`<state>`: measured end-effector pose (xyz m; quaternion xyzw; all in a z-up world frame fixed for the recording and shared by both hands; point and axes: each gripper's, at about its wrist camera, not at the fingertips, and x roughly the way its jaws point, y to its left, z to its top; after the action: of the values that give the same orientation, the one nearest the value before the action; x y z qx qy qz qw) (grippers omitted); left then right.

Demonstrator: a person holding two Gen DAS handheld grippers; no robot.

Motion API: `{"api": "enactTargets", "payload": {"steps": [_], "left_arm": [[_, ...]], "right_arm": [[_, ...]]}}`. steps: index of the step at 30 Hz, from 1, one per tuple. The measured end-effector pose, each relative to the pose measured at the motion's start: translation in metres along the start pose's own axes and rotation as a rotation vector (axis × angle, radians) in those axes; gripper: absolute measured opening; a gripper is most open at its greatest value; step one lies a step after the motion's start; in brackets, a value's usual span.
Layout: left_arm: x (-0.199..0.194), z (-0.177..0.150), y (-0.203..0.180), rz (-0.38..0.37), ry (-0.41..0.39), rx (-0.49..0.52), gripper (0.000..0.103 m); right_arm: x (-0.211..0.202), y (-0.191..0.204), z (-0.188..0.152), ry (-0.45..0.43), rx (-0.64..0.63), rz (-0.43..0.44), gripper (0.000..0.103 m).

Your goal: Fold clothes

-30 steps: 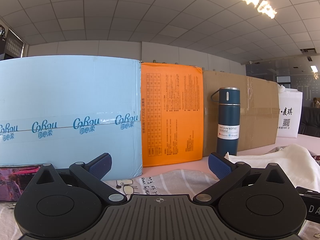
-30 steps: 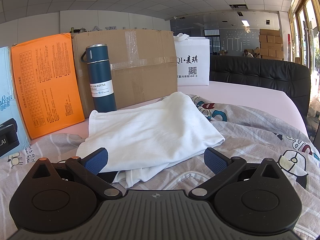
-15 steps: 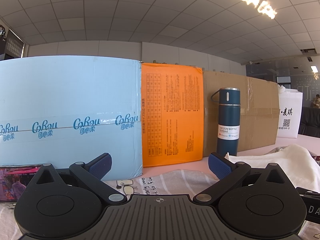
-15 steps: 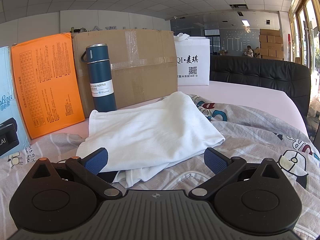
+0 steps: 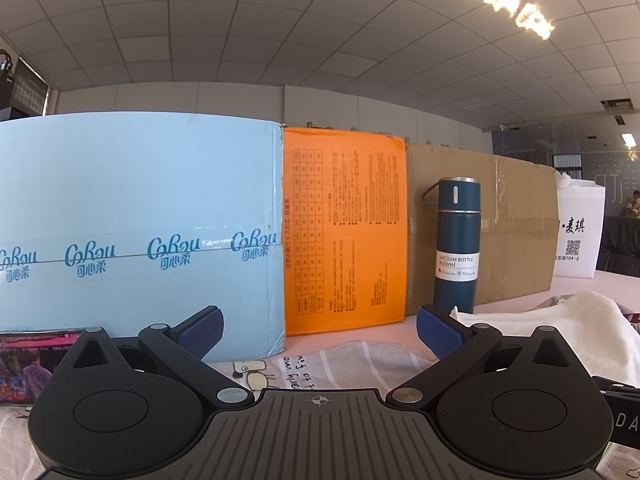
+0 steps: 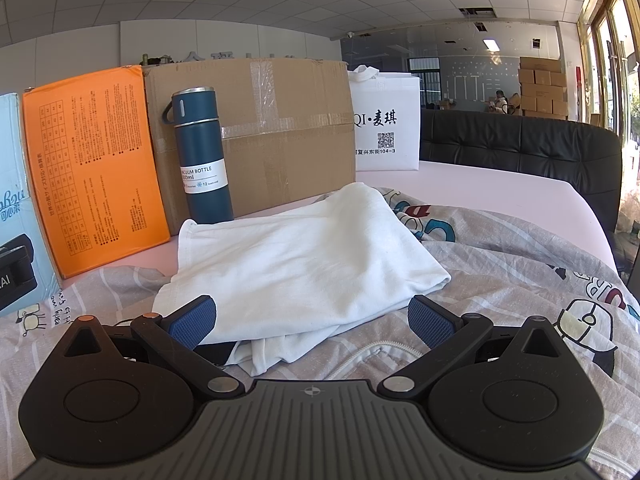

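Right wrist: white garment btwn wide-apart fingers.

- Left gripper: level and low, jaws spread wide, blue pads holding nothing.
- Right gripper: level and low, jaws spread wide, nothing between them.

A folded white garment is seen on a patterned sheet, with the right tongs held apart just near it.
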<state>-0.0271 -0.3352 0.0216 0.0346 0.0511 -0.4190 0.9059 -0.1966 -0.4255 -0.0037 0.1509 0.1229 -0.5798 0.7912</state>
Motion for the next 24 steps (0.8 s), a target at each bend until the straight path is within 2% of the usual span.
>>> {"api": "enactTargets", "payload": {"steps": [24], "left_arm": [[-0.0008,-0.0006,-0.0001,0.001,0.001,0.004,0.103]], "right_arm": [[0.0008,0.0002,0.0001,0.008,0.002,0.003,0.103]]}}
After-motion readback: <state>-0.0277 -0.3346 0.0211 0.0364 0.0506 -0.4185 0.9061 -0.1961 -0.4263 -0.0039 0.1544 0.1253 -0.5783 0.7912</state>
